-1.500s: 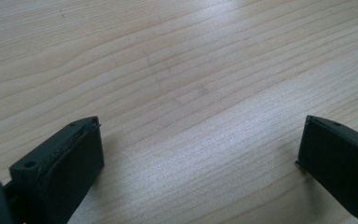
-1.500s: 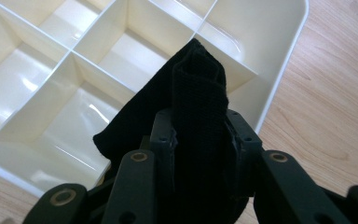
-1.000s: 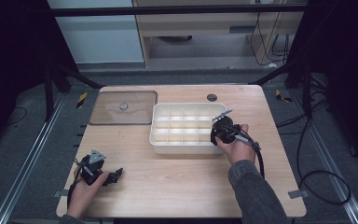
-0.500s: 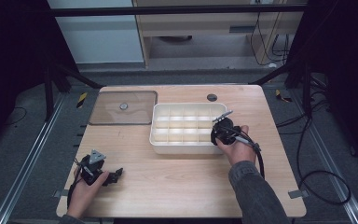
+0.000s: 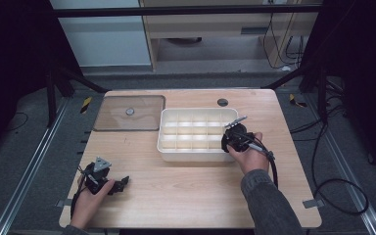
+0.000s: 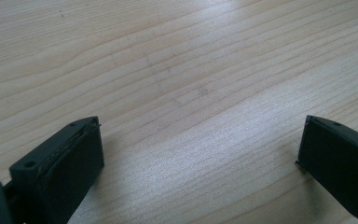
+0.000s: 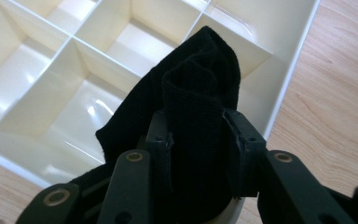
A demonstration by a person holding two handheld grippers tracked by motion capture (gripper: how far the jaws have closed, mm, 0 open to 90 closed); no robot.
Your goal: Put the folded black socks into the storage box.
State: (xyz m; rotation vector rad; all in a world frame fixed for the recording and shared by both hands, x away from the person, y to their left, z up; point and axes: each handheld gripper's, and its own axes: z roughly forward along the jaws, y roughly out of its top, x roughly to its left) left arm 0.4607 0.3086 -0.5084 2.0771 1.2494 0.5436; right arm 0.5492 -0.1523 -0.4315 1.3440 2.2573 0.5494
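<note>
A white compartment tray (image 5: 196, 134) is seen near the middle of the wooden table (image 5: 191, 191), its partitioned cells bare in the high view. At the tray's right end, the right gripper (image 5: 236, 139) is held over the corner cells with a black folded cloth (image 7: 191, 126) clamped between its jaws; the jaws have just been easing apart a little, though the cloth is still pressed between the pads. In the right gripper view the cloth is shown bunched and standing up from the jaws, its top hanging over a cell by the tray's rim, with glossy, bare cells spread beyond it (detail the high view cannot give, since there the cloth merges with the dark gripper).

A clear flat lid (image 5: 129, 112) with a small round knob is laid just beside the tray's left end, apart from it. A small dark disc (image 5: 223, 102) is set on the table just behind the tray.

Well away from the tray, toward the near left corner of the table, the left gripper (image 5: 115, 185) is held low over the wood. In the left gripper view its jaws are spread wide with bare table grain between them.
</note>
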